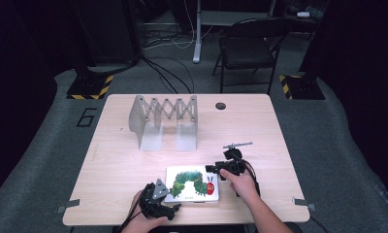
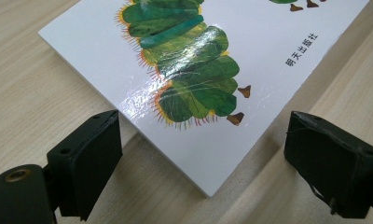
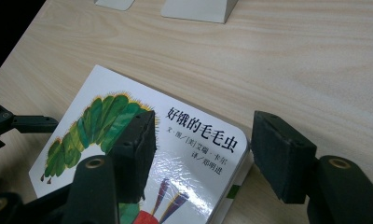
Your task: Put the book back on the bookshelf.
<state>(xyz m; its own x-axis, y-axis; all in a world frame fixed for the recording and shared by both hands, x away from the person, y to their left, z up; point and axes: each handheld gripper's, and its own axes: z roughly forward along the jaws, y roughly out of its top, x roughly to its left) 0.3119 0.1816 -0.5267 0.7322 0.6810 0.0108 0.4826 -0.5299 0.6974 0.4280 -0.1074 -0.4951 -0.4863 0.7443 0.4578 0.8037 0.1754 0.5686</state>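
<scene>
White glossy board book (image 3: 194, 154) with green caterpillar, title 好饿的毛毛虫, publisher 明天出版社, flat on wooden tabletop (image 1: 260, 131). Left tongs (image 2: 201, 154) spread around its corner, right tongs (image 3: 201, 156) spread, untouching.

The high view is looking forward and down from above the person's side, taking in the whole table (image 1: 134, 160), the metal rack (image 1: 164, 119) at its far part and a chair (image 1: 250, 46) on the floor beyond. The left gripper view is sitting very close to the tabletop, looking along its jaws at one corner of the picture book (image 2: 231, 74). The right gripper view is looking from a little higher and farther back, across the book (image 3: 142, 154) toward the rack's feet (image 3: 196, 8). All three views are sharing the book (image 1: 192, 183).
</scene>
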